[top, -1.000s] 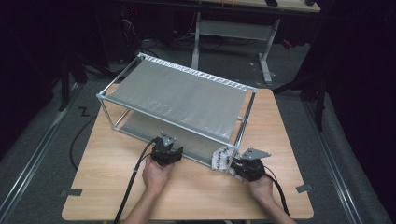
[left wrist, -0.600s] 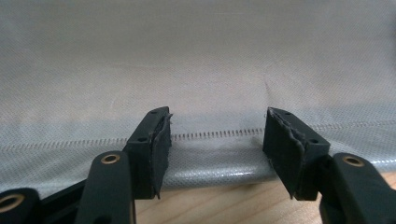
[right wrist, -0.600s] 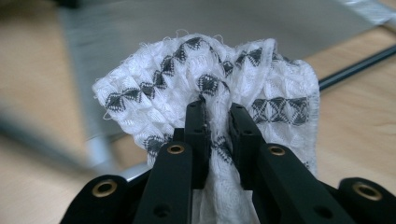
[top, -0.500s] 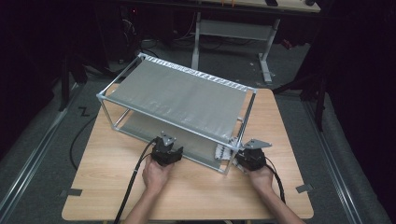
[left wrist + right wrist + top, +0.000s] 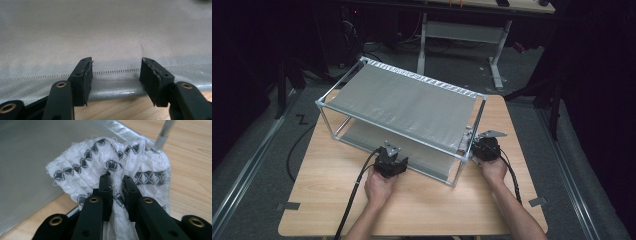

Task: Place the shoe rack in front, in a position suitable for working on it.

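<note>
high view, rack: two-tier metal frame rack (image 5: 398, 102) with grey mesh shelves, sits on wooden table (image 5: 327, 200), angled, same spot as 1 s ago
high view, left gripper (image 5: 391, 162): at the rack's near long edge by the lower shelf, hand behind it, unchanged from earlier frames
high view, right gripper (image 5: 482, 148): now at the rack's right end, beside the near-right corner post; 1 s ago it was nearer the person, in front of that corner, with the cloth showing white at the post
high view, cloth: too small to make out here now
left gripper view, left gripper (image 5: 115, 72): jaws spread apart, nothing between them, pointed at the hemmed edge of the lower mesh shelf (image 5: 107, 32); table strip just below
right gripper view, right gripper (image 5: 116, 182): jaws clamped on a bunched fold of the cloth
right gripper view, cloth (image 5: 100, 162): white woven with dark diamond pattern, crumpled, lying over the shelf edge next to a metal post (image 5: 163, 133), part over grey shelf, part over table
</note>
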A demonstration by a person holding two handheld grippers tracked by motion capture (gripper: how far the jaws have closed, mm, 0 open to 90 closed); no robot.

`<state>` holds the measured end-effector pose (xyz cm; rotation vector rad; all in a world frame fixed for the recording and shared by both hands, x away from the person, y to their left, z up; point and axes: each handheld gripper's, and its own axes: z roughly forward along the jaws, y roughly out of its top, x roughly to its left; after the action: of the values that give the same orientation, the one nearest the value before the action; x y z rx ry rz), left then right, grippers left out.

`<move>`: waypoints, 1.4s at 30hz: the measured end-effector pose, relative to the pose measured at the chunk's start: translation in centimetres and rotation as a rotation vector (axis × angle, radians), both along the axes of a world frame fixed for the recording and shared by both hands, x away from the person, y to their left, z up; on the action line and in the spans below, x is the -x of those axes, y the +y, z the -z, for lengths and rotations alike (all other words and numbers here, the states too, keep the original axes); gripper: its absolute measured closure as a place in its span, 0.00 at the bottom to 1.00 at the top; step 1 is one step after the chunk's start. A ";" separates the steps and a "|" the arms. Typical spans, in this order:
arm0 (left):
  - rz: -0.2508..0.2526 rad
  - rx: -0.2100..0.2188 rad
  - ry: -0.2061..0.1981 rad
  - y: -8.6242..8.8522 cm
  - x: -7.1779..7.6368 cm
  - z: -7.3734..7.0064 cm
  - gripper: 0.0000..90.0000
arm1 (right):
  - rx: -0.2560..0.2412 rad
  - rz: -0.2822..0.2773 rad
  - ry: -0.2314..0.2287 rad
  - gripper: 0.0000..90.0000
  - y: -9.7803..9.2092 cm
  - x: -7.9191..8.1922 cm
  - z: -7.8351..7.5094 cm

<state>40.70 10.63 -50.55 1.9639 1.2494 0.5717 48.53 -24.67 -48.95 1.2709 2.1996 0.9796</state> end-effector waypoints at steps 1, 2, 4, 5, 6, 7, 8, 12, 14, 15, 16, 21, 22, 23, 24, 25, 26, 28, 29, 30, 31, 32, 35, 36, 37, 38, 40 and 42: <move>0.000 0.000 0.000 0.0 0.0 0.0 0.49 | -0.008 0.011 0.006 0.90 -0.1 -0.3 0.0; 0.000 0.000 0.000 0.0 0.0 0.0 0.49 | -0.013 0.020 0.004 0.90 -0.2 -0.5 0.0; 0.001 -0.001 0.000 0.0 0.0 0.0 0.49 | -0.017 0.036 0.006 0.90 -0.3 -1.0 0.1; 0.001 0.000 0.000 0.0 0.0 0.0 0.49 | -0.017 0.042 0.005 0.90 -0.3 -1.1 0.1; 0.002 0.001 0.000 0.0 0.0 0.0 0.49 | -0.012 0.047 0.002 0.90 -0.4 -1.3 0.1; 0.003 0.001 -0.001 0.0 0.0 0.0 0.49 | -0.008 0.051 0.002 0.90 -0.4 -1.5 0.1; 0.005 -0.002 0.000 0.0 0.0 0.0 0.50 | -0.007 0.059 0.003 0.90 -0.4 -1.7 0.0; 0.004 0.002 0.000 0.0 0.0 0.0 0.50 | 0.003 0.081 0.002 0.90 -0.6 -2.3 0.0; 0.005 0.001 -0.001 0.0 0.0 0.0 0.50 | 0.011 0.097 -0.011 0.89 -0.7 -2.5 0.0; 0.005 0.001 0.000 0.0 0.0 0.0 0.50 | 0.011 0.103 -0.012 0.89 -0.8 -2.5 0.0; 0.006 0.001 0.000 0.0 0.0 0.0 0.50 | 0.009 0.117 -0.010 0.89 -0.9 -2.7 0.1; 0.005 0.002 -0.003 0.0 0.0 0.0 0.50 | 0.016 0.124 0.001 0.89 -1.1 -2.9 0.0; 0.008 -0.002 0.000 0.0 0.0 0.0 0.50 | 0.019 0.124 0.005 0.90 -1.1 -2.9 -0.2; 0.008 -0.002 -0.001 0.0 0.0 0.0 0.50 | 0.023 0.122 0.000 0.90 -1.1 -2.9 -0.4; 0.009 -0.003 -0.001 0.0 0.0 0.0 0.51 | 0.022 0.121 -0.002 0.90 -1.0 -3.0 -0.6; 0.009 -0.003 -0.001 0.0 0.0 0.0 0.51 | 0.027 0.116 -0.008 0.90 -1.0 -3.0 -0.8; 0.009 -0.002 -0.001 0.0 0.0 0.0 0.51 | 0.025 0.115 -0.013 0.90 -1.0 -3.0 -1.0; 0.010 -0.001 0.000 0.0 0.0 0.0 0.51 | 0.025 0.113 -0.027 0.90 -1.0 -2.9 -1.6; 0.010 -0.001 0.000 0.0 0.0 0.0 0.51 | 0.019 0.114 -0.038 0.90 -1.0 -2.9 -1.8; 0.010 -0.001 0.001 0.0 0.0 0.0 0.51 | 0.012 0.113 -0.051 0.90 -1.2 -2.8 -2.2; 0.010 -0.001 0.000 0.0 0.0 0.0 0.51 | 0.008 0.115 -0.056 0.90 -1.2 -2.7 -2.4; 0.010 -0.001 0.001 0.0 0.0 0.0 0.51 | 0.009 0.112 -0.065 0.90 -1.4 -2.7 -2.6; 0.010 -0.001 0.000 0.0 0.0 0.0 0.51 | -0.007 0.118 -0.084 0.90 -1.8 -2.5 -3.3; 0.011 -0.001 0.001 0.0 0.0 0.0 0.51 | -0.006 0.120 -0.090 0.90 -2.0 -2.4 -3.6; 0.010 0.002 0.000 0.0 0.0 0.0 0.51 | -0.009 0.121 -0.091 0.90 -2.2 -2.4 -3.7; 0.009 0.004 0.001 0.0 0.0 0.0 0.51 | -0.009 0.123 -0.093 0.90 -2.3 -2.3 -3.9; 0.010 0.003 0.001 0.0 0.0 0.0 0.51 | -0.010 0.123 -0.102 0.90 -2.5 -2.1 -4.3; 0.010 0.002 0.001 0.0 0.0 0.0 0.51 | -0.014 0.122 -0.114 0.90 -2.7 -1.9 -4.7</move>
<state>40.67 10.63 -50.56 1.9679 1.2389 0.5645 50.44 -27.37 -44.23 1.3060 2.0082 0.9957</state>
